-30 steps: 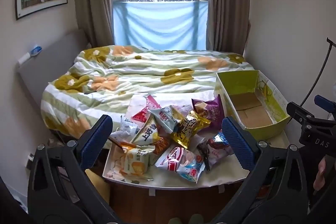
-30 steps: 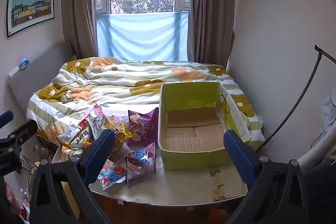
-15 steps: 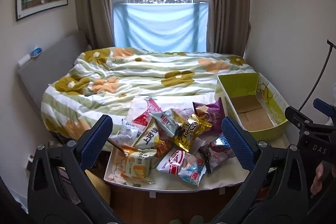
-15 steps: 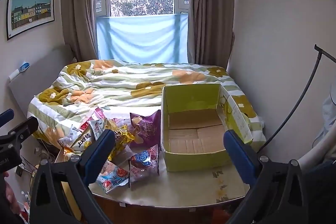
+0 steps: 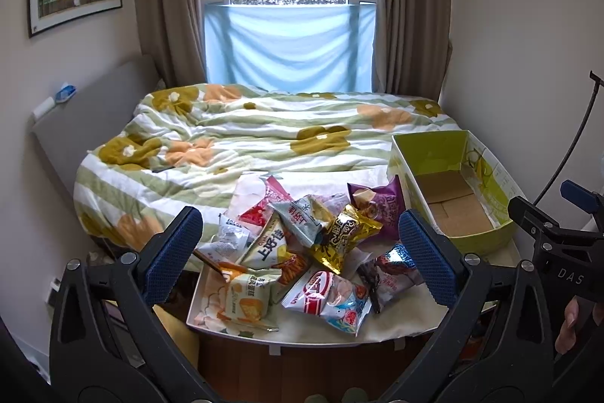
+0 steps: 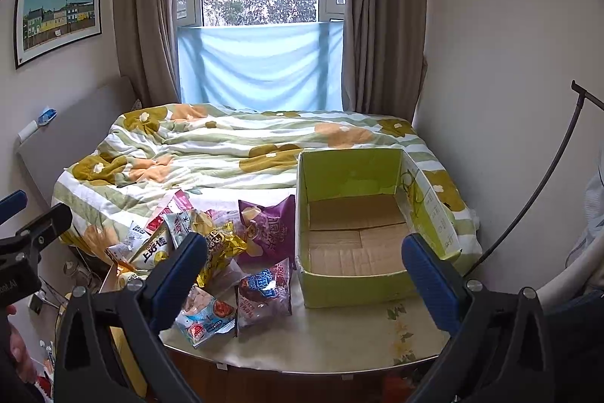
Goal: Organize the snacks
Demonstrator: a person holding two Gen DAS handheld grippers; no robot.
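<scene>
The left tool (image 5: 300,253), its blue-padded fingers spread wide and empty, hangs level above the near edge of the pale tabletop (image 5: 396,321), facing the heap of crinkly foil snack packets (image 5: 302,244) at the tabletop's left. The right tool (image 6: 304,270), likewise spread and empty, faces the open yellow-green cardboard box (image 6: 355,286) at the right; only bare cardboard shows inside it. A purple chip bag (image 6: 270,233) leans beside the box's left wall. Beyond lies a bed with a green-striped floral quilt (image 5: 264,138), with brown curtains (image 6: 381,25) at the far window.
</scene>
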